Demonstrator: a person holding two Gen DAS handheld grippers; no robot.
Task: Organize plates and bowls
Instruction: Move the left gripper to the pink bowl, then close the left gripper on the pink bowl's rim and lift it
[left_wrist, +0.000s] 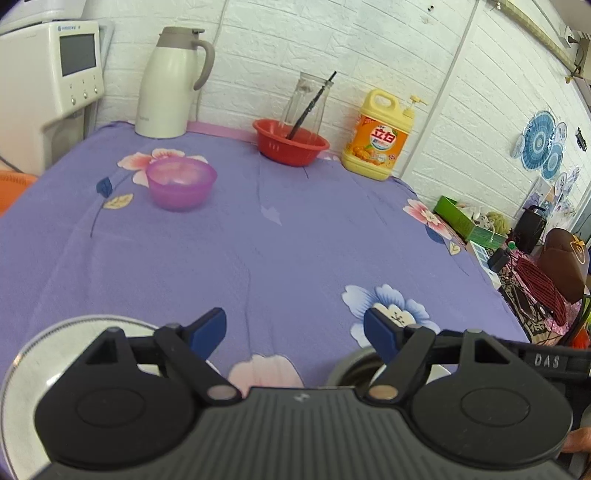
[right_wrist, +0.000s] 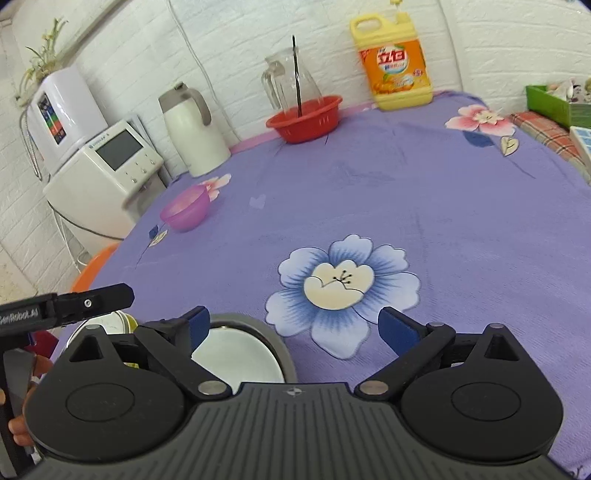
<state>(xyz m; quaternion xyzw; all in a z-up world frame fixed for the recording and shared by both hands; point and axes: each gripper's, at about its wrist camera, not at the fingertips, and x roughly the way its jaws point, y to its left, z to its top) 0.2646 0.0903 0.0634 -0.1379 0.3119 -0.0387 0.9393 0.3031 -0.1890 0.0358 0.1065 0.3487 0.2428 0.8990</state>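
The left hand-held gripper (left_wrist: 295, 326) is hovering with its blue-padded fingers standing apart and nothing between them above the surface (left_wrist: 295, 240) draped in a purple flowered cloth, with a white plate with a patterned rim (left_wrist: 33, 365) lying just below its left finger and a grey-rimmed bowl with a white inside (left_wrist: 351, 363) just under its right finger. The right hand-held gripper (right_wrist: 291, 325) is likewise hanging with its fingers spread on nothing, the same grey-rimmed bowl sitting beside its left finger. A translucent purple plastic bowl (left_wrist: 181, 183) is resting well ahead and to the left of both, with a red plastic basin (left_wrist: 290, 142) farther ahead.

Left tongs (left_wrist: 295, 328) and right tongs (right_wrist: 291, 326) both spread wide, empty, tilted downward.
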